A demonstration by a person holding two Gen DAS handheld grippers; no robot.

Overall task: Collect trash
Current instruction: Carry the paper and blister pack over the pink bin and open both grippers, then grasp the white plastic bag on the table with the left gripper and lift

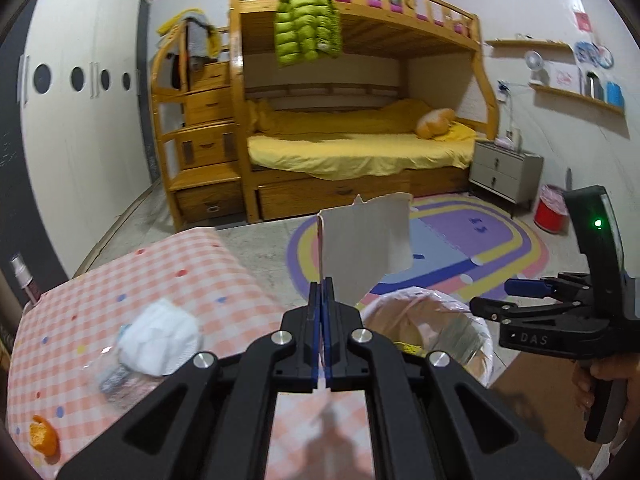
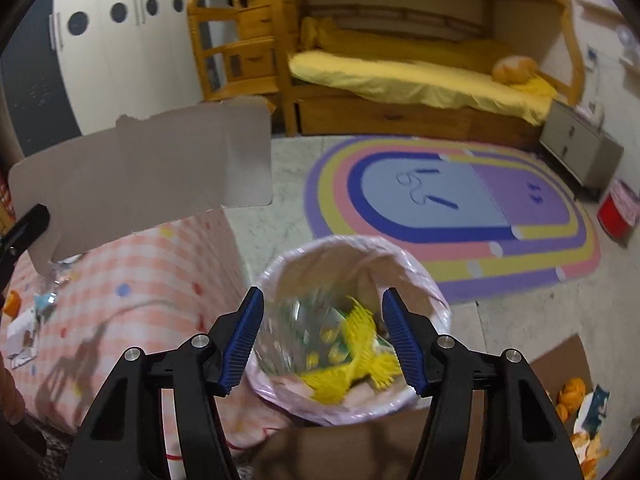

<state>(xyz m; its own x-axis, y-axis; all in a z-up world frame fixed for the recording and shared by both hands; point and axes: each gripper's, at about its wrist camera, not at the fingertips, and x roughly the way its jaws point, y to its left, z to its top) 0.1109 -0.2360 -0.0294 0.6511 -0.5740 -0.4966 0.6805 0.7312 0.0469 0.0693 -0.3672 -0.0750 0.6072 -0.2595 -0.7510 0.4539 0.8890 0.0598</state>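
Note:
My left gripper (image 1: 322, 286) is shut on a flat grey cardboard piece (image 1: 366, 240), held upright above the table edge; it also shows in the right wrist view (image 2: 152, 184). A bin with a clear liner (image 2: 400, 268) stands beside the table and holds a yellow net (image 2: 360, 364) and wrappers; its rim shows in the left wrist view (image 1: 478, 322). My right gripper (image 2: 323, 340) is open and empty just above the bin; it also shows in the left wrist view (image 1: 496, 300). On the pink checked table (image 1: 168, 276) lie a white crumpled tissue (image 1: 160, 340), a clear wrapper (image 1: 114, 380) and an orange peel (image 1: 43, 434).
A wooden bunk bed (image 1: 360, 136) stands at the back, a grey nightstand (image 1: 506, 168) and a red bucket (image 1: 552, 210) to its right. A colourful rug (image 2: 460, 208) covers the floor. More peel and wrappers (image 2: 580, 404) lie on the floor at the right.

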